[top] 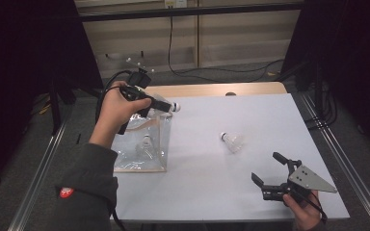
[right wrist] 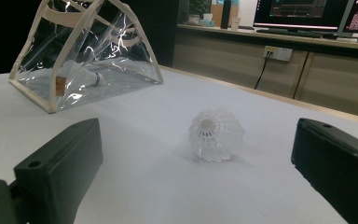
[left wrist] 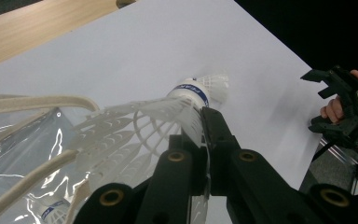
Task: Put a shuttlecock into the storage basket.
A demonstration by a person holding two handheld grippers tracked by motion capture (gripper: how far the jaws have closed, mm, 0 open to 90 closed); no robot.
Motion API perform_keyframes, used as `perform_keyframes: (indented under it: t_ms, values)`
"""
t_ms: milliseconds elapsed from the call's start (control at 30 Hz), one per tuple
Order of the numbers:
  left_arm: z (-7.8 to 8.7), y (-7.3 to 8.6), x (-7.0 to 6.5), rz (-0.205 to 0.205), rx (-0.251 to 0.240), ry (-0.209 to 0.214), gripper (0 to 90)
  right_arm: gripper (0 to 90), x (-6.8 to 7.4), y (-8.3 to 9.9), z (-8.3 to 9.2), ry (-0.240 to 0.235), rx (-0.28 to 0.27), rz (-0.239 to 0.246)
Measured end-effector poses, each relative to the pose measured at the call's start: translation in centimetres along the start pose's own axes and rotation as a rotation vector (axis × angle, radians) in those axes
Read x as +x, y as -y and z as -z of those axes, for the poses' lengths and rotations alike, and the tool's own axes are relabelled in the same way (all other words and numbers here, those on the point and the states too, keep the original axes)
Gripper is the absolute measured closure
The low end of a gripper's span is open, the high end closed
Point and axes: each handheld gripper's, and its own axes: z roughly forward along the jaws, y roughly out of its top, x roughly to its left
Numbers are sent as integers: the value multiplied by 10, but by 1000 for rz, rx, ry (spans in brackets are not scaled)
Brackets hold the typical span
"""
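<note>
Left jaws clamped on one shuttlecock, right jaws wide apart and empty.

My left gripper (left wrist: pixel 200 140) pinches the plastic skirt of a white shuttlecock (left wrist: pixel 168 114) just behind its cork, held up over the clear pouch (top: pixel 142 144) at the table's left (cork pointing out toward the table's middle). A second shuttlecock (right wrist: pixel 81 74) lies inside that pouch. My right gripper (top: pixel 270 173) sits low near the front right corner of the white table (top: pixel 250 115), facing a third shuttlecock (right wrist: pixel 214 134) lying on its side, well apart from both jaws.
</note>
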Motion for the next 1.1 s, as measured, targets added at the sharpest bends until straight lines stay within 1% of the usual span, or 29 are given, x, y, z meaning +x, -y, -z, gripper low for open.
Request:
perform_keyframes:
  t_ms: [300, 400, 433, 467, 500, 533, 567, 800, 867, 1033, 1100]
  values:
    - [4, 0, 6, 19, -13, -14, 892, 17, 0, 0, 0, 2, -3, -3]
    - [5, -1, 8, 18, -13, -16, 891, 17, 1, 0, 0, -2, 0, -3]
    - [5, -1, 8, 26, -17, -21, 891, 17, 1, 0, 0, -1, -1, -3]
    - [6, -1, 10, 22, -13, -19, 891, 17, 1, 0, 0, -1, -2, -4]
    - [6, -1, 10, 29, -19, -25, 891, 17, 0, 0, 0, -1, -1, -3]
    - [7, -1, 11, 31, -20, -28, 891, 17, 0, 0, 0, 0, -1, -3]
    - [8, -1, 12, 23, -14, -28, 891, 17, 0, 0, 0, 0, -3, -3]
    - [10, 0, 18, 39, -26, -41, 891, 17, 1, 0, 0, -4, -3, -2]
    - [11, 0, 20, 38, -26, -51, 891, 17, 1, 0, 0, -2, -3, -2]
    - [13, 1, 25, 55, -33, -69, 890, 17, 1, 0, 0, 0, -2, -3]
    - [14, 1, 26, 61, -39, -83, 890, 17, 1, 0, 0, -2, -3, -3]
